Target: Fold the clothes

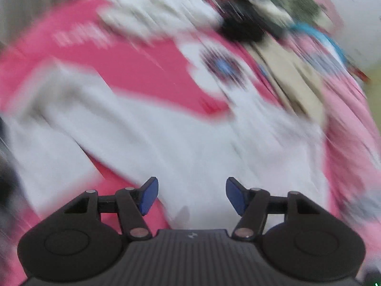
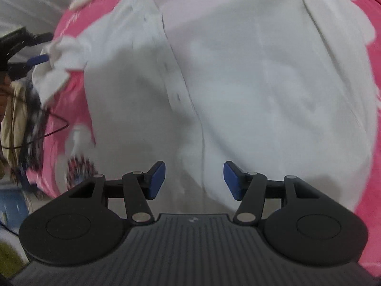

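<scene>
A white button-up shirt (image 2: pixel 262 83) lies spread on a pink sheet with white flower prints (image 2: pixel 366 190); its button placket (image 2: pixel 176 90) runs down the middle. My right gripper (image 2: pixel 194 181) hovers open just above the shirt's lower part, nothing between its blue pads. In the heavily blurred left wrist view, my left gripper (image 1: pixel 191 196) is open over the white shirt (image 1: pixel 166 143) and pink sheet (image 1: pixel 142 71), holding nothing. In the right wrist view a blue finger of the left gripper (image 2: pixel 38 59) shows beside the sleeve end (image 2: pixel 62 54) at the far left.
A pile of other clothes, beige (image 1: pixel 285 71) and black (image 1: pixel 238 31), lies at the sheet's far side. In the right wrist view, beige cloth (image 2: pixel 14 109), a thin dark cord (image 2: pixel 54 128) and a blue container (image 2: pixel 9 205) sit off the sheet's left edge.
</scene>
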Action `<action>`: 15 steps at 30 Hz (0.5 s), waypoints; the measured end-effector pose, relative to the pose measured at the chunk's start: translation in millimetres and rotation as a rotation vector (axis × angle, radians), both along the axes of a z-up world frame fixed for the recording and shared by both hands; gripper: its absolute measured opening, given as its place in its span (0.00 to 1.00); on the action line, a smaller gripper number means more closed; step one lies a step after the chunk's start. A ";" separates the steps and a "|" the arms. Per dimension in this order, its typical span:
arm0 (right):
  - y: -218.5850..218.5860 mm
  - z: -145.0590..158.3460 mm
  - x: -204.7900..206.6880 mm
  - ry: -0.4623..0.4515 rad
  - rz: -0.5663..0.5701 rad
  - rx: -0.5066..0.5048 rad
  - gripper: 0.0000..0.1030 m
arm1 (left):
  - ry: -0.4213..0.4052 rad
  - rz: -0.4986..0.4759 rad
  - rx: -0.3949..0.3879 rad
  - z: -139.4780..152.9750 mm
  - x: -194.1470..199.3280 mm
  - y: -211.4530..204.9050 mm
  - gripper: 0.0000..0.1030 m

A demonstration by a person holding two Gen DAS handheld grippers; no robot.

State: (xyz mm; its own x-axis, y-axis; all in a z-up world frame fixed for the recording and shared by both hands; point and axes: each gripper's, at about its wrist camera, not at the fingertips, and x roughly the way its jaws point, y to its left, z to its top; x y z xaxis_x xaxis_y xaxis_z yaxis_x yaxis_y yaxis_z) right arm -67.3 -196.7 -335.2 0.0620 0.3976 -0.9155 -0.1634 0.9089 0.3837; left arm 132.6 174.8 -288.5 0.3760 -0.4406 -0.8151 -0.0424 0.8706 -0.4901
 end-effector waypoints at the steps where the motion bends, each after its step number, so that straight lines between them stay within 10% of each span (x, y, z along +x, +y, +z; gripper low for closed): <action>1: -4.8 0.5 -4.4 0.014 0.017 0.002 0.52 | 0.041 -0.060 -0.064 -7.8 -9.3 -11.0 0.62; 6: -25.3 -1.3 -28.0 0.055 0.141 -0.057 0.52 | 0.162 -0.168 -0.159 -38.6 -54.5 -61.6 0.62; 15: -81.8 18.6 -55.7 -0.059 0.179 -0.120 0.48 | 0.280 -0.182 0.005 -63.0 -126.8 -119.0 0.58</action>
